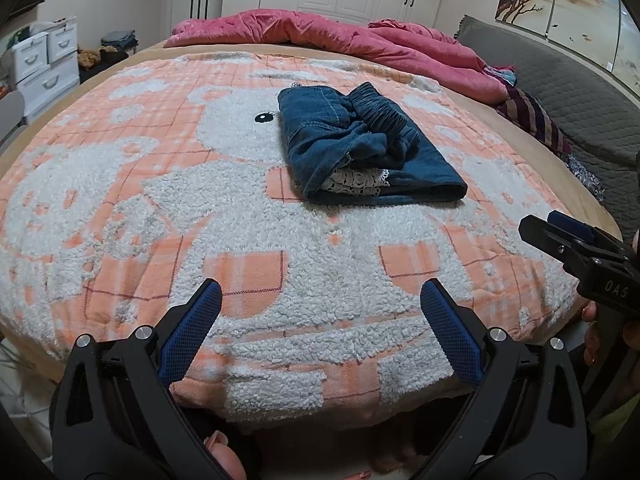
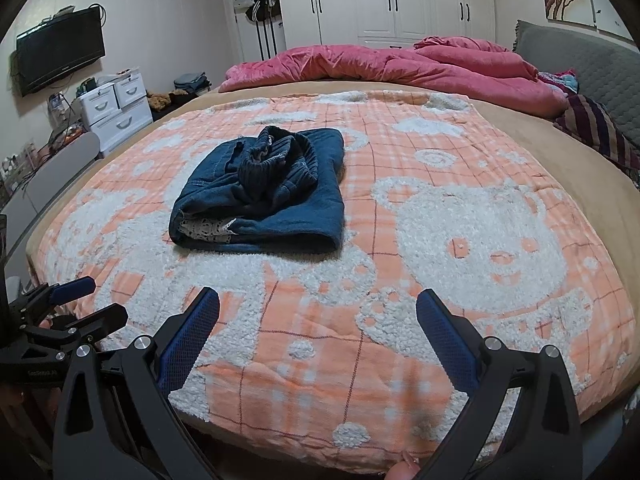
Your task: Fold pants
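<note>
The dark blue denim pants [image 1: 360, 144] lie folded in a compact bundle on the orange and white fleece blanket [image 1: 240, 240], with white lace trim showing at the near edge and the elastic waistband bunched on top. They also show in the right wrist view [image 2: 264, 196]. My left gripper [image 1: 320, 296] is open and empty, held above the blanket's near edge, well short of the pants. My right gripper [image 2: 318, 304] is open and empty too, near the bed's front edge. Each gripper shows in the other's view, the right one [image 1: 560, 236] and the left one [image 2: 88, 300].
A rumpled pink duvet [image 1: 340, 36] lies along the far side of the bed. A grey headboard cushion [image 1: 580, 92] and striped cloth [image 1: 532, 120] sit at the right. White drawers [image 2: 112, 108], a wall TV [image 2: 60, 54] and wardrobes [image 2: 392, 0] stand beyond.
</note>
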`<state>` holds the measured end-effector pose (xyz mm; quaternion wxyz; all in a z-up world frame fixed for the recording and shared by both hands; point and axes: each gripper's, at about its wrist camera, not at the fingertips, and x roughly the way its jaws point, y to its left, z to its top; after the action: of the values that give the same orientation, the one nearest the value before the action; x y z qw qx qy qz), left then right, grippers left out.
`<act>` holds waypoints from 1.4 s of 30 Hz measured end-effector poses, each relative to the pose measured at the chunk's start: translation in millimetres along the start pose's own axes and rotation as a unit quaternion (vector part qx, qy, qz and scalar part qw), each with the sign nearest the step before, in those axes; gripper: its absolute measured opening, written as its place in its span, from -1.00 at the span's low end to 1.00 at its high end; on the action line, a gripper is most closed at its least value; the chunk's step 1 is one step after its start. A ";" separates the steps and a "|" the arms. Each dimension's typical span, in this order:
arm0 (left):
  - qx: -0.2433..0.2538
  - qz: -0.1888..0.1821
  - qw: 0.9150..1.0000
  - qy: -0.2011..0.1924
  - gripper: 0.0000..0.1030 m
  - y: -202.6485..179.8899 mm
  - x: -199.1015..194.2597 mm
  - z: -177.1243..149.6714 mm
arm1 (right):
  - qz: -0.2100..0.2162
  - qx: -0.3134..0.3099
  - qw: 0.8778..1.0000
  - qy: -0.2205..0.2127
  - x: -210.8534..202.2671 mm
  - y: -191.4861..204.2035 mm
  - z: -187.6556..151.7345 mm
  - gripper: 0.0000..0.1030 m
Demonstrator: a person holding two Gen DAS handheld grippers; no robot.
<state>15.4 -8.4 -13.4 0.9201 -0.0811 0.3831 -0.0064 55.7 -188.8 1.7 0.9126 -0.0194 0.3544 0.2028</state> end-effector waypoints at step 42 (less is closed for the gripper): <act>0.001 0.005 1.000 -0.001 0.81 -2.4 0.5 0.3 | 0.004 -0.001 1.000 0.009 5.1 -0.9 -1.6 0.91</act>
<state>16.1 -10.8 -13.1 0.9204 -0.0787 0.3829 -0.0020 58.5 -188.0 -2.9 0.9086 -0.0208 0.3624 0.2066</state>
